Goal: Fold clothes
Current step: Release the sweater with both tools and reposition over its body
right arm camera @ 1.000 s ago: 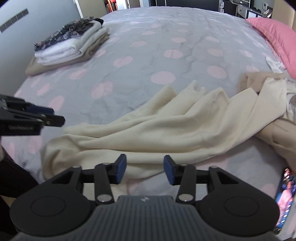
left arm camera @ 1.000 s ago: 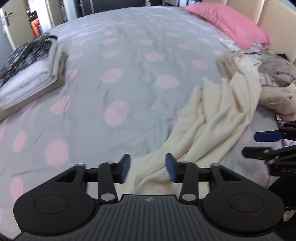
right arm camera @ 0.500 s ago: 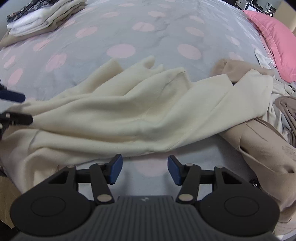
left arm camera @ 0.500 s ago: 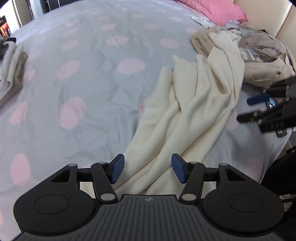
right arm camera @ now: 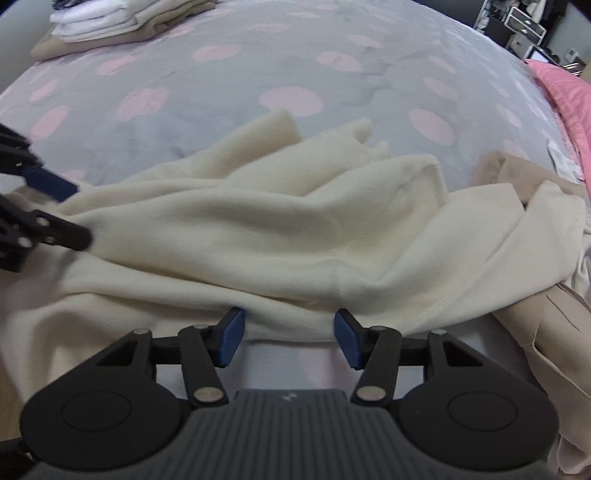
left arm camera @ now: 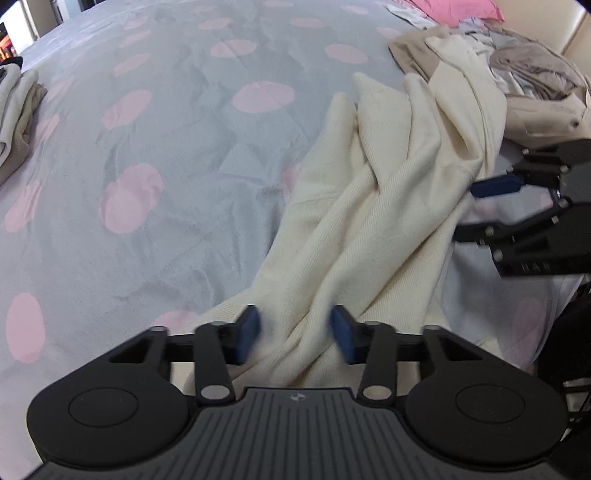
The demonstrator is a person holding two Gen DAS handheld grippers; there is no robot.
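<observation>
A crumpled cream garment (left arm camera: 373, 206) (right arm camera: 280, 229) lies stretched across the near side of the bed. My left gripper (left arm camera: 295, 334) is open, its blue pads straddling the garment's near end just above the cloth. My right gripper (right arm camera: 288, 341) is open too, hovering at the garment's near hem. Each gripper shows in the other's view: the right gripper (left arm camera: 491, 206) at the garment's right edge, the left gripper (right arm camera: 62, 210) at its left end. Neither holds cloth.
The bed cover (left arm camera: 166, 155) is grey with pink dots. A folded stack of clothes (right arm camera: 122, 22) sits at the far left. Unfolded beige and grey clothes (left arm camera: 532, 85) pile at the right, beside a pink pillow (right arm camera: 565, 92).
Both grippers have dropped lower and closer to the cream garment. The left one swung right over the garment's end; the right one moved in to its hem. Both stay open.
</observation>
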